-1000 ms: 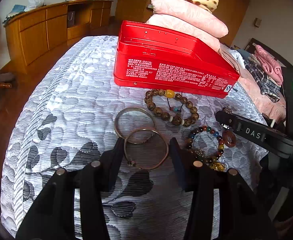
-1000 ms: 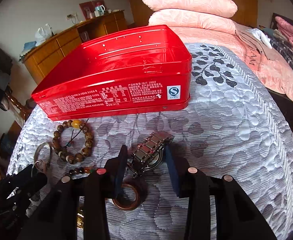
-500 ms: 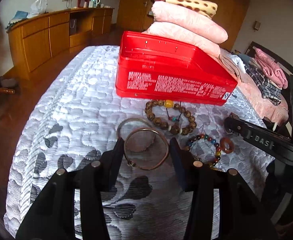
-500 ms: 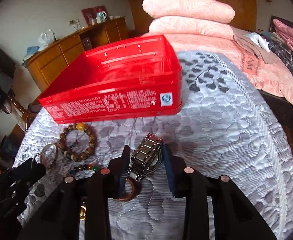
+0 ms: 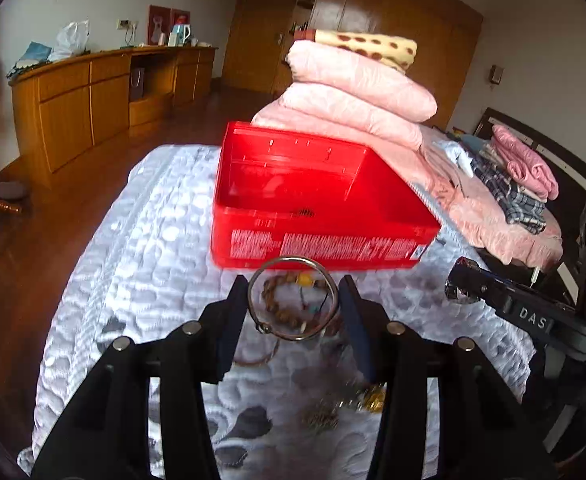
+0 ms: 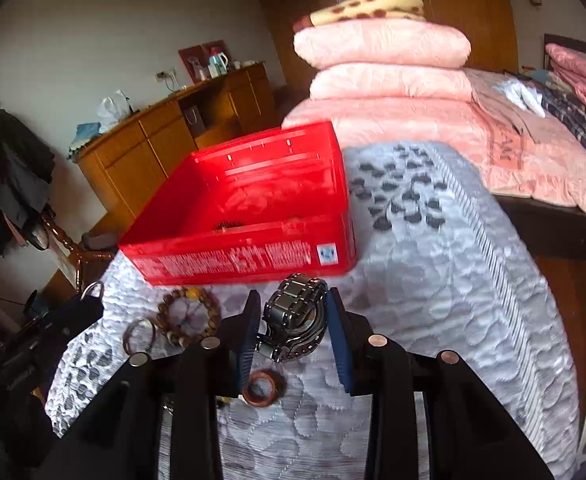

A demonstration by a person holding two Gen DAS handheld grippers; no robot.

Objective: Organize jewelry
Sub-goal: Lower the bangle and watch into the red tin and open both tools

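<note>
The left tongs (image 5: 293,308) pinching a bangle (image 5: 293,298) and the right tongs (image 6: 293,320) pinching a watch (image 6: 295,316) both face the open red tin (image 6: 245,216) straight ahead.

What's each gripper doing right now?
Left gripper: jaws shut on the silver bangle, lifted off the bed.
Right gripper: jaws shut on the metal watch.

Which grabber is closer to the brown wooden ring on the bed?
Right. The right gripper, holding the watch, hangs just above the wooden ring. The left gripper, holding a bangle, is farther off.
</note>
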